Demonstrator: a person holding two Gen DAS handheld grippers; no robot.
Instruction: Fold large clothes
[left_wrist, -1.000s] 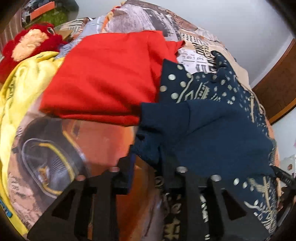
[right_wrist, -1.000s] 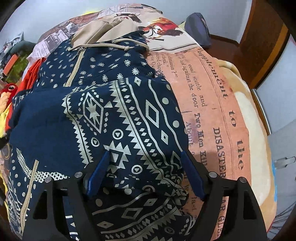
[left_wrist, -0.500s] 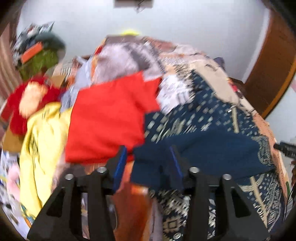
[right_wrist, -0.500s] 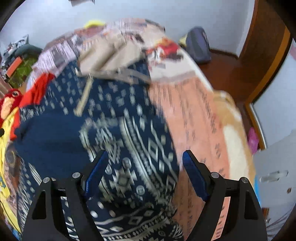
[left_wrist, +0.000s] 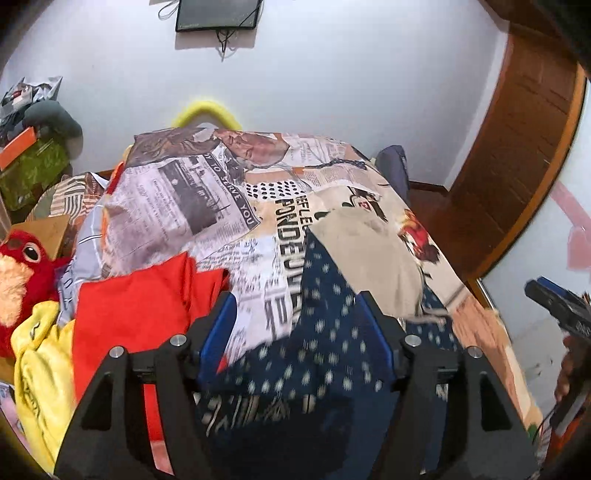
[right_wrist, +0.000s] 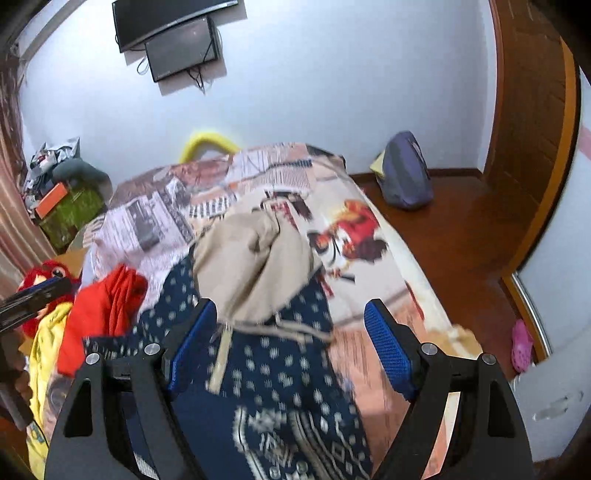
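The navy garment (left_wrist: 325, 354) lies on the bed (left_wrist: 221, 206), on a bedspread printed like old newspapers. It has pale dots and, nearer the cameras, a pale geometric pattern (both views are blurred there). A beige hood (right_wrist: 255, 266) with a drawstring lies at its far end.

The left tongs (left_wrist: 295, 325) are above the garment with their jaws opening; no cloth is between the blue pads (left_wrist: 218, 332), and nothing touches them. The right tongs (right_wrist: 291, 347) are spread wide over the hood end of the garment, and they also hold nothing. In the left view, the right tongs appear at the right edge with part of a hand.

To the left of the navy garment lies a red cloth (left_wrist: 140, 310), touching it at one edge. Beside the red cloth is a yellow cloth (left_wrist: 44, 362), and beyond that a red plush toy (left_wrist: 18, 258). A dark bag (right_wrist: 404, 177) stands on the wooden floor by the wall, and a screen (right_wrist: 181, 48) hangs on the wall.
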